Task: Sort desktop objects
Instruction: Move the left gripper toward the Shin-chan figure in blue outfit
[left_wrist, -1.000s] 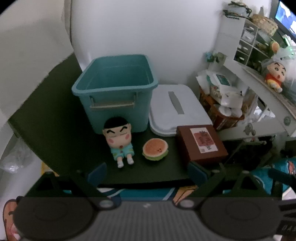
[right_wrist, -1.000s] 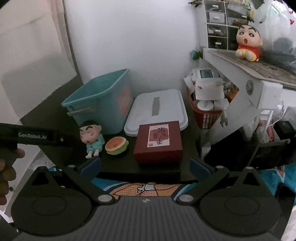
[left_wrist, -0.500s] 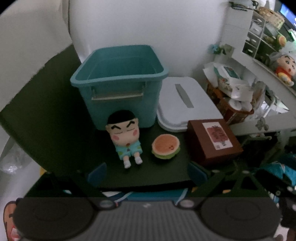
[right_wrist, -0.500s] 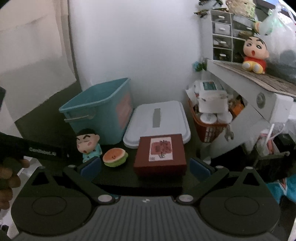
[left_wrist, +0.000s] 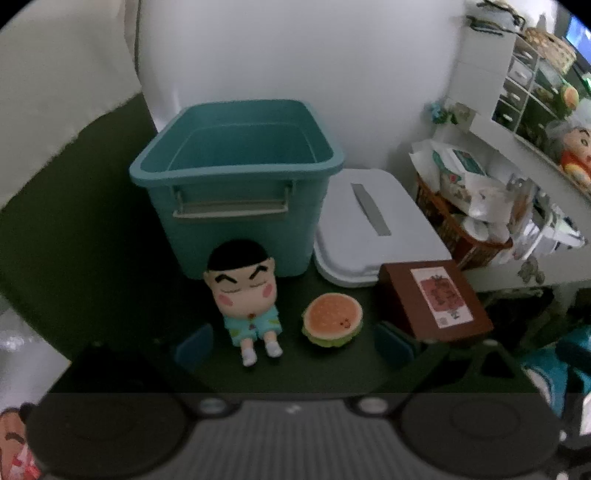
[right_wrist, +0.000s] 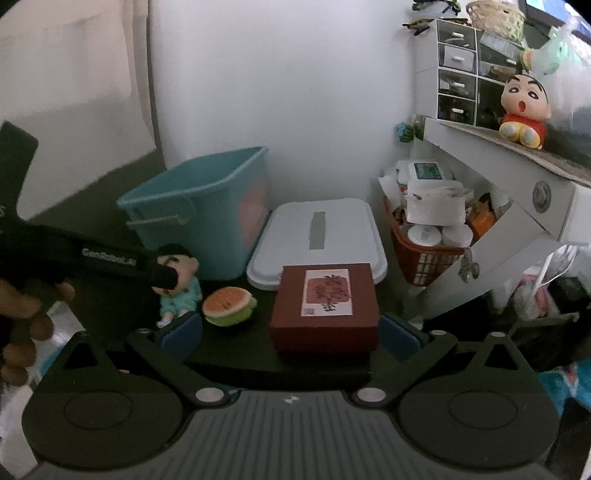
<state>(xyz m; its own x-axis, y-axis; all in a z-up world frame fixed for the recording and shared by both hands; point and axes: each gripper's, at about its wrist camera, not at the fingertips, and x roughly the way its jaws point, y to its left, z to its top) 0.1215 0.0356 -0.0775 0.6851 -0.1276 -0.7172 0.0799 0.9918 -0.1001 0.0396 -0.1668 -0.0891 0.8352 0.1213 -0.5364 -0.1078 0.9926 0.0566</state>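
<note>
Where the dark table (left_wrist: 92, 229) meets the white wall, a teal bin (left_wrist: 236, 177) stands open, nothing visible inside, w/ its white lid (left_wrist: 373, 229) lying flat just right of it. In front of the lid sits a brown box (left_wrist: 432, 299), label up; left of that a small watermelon-slice toy (left_wrist: 332, 319), then a cartoon-boy figurine (left_wrist: 245, 295) seated w/ its back near the bin's front wall. A red basket (right_wrist: 428, 254) packed w/ paper rolls sits off the table's right side, under a white shelf (right_wrist: 498, 155).

Left gripper (left_wrist: 293, 343) hangs low over the front edge, jaws spread wide, holding nothing; figurine's feet and the watermelon lie between its blue pads (left_wrist: 194, 345), apparently not touching, though blur makes that hard to confirm. Right gripper (right_wrist: 290, 332) is likewise wide apart and empty, the brown box framed between its pads (right_wrist: 183, 332).

Only the right wrist view shows the left tool's black body crossing the figurine's face, w/ a hand (right_wrist: 22, 325) gripping it, plus a second, red-shirted doll (right_wrist: 524, 107) sharp on the shelf; left view shows the bin's interior.
</note>
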